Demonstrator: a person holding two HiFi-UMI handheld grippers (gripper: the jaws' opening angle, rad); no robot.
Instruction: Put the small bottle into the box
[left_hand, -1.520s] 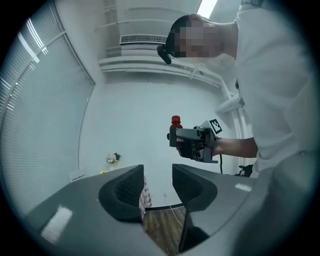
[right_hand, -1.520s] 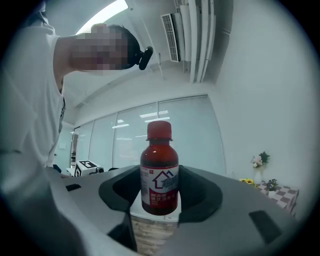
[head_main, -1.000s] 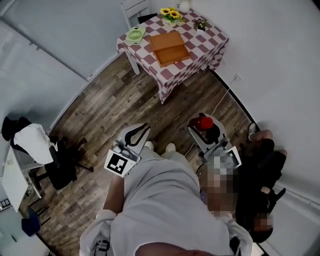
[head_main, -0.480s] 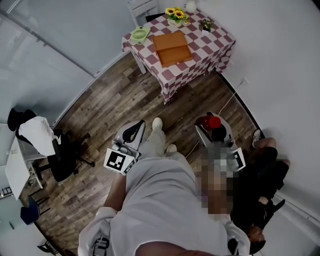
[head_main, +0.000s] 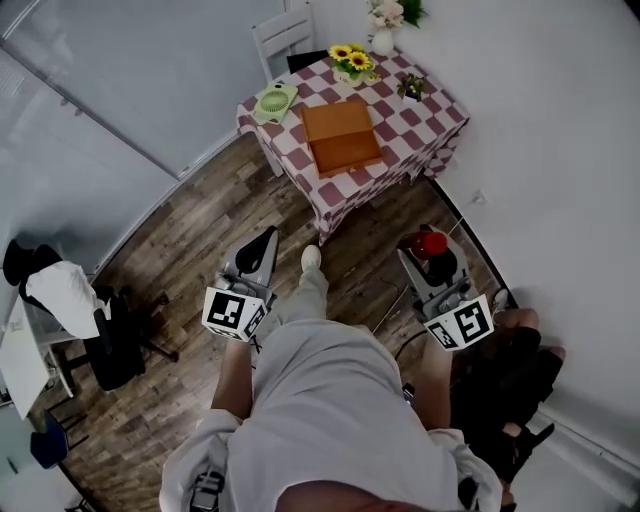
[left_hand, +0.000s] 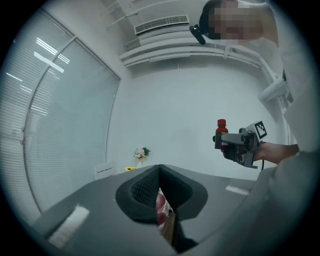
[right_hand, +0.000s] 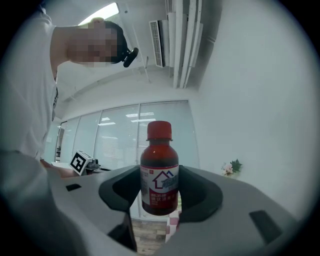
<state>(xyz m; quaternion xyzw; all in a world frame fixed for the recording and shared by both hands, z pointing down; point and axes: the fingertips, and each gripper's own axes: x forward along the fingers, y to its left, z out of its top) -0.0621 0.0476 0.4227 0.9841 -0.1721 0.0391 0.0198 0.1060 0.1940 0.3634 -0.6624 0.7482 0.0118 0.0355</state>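
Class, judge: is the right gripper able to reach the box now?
Probably not yet: the right gripper, holding the bottle, is far from the box on the table; only floor lies between.

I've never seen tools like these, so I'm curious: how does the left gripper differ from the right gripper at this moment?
The left gripper is empty, while the right gripper holds a small brown bottle with a red cap, upright. The left gripper's jaws are shut against each other, whereas the right gripper's jaws stand apart, pressed on the bottle's sides. Both carry a marker cube.
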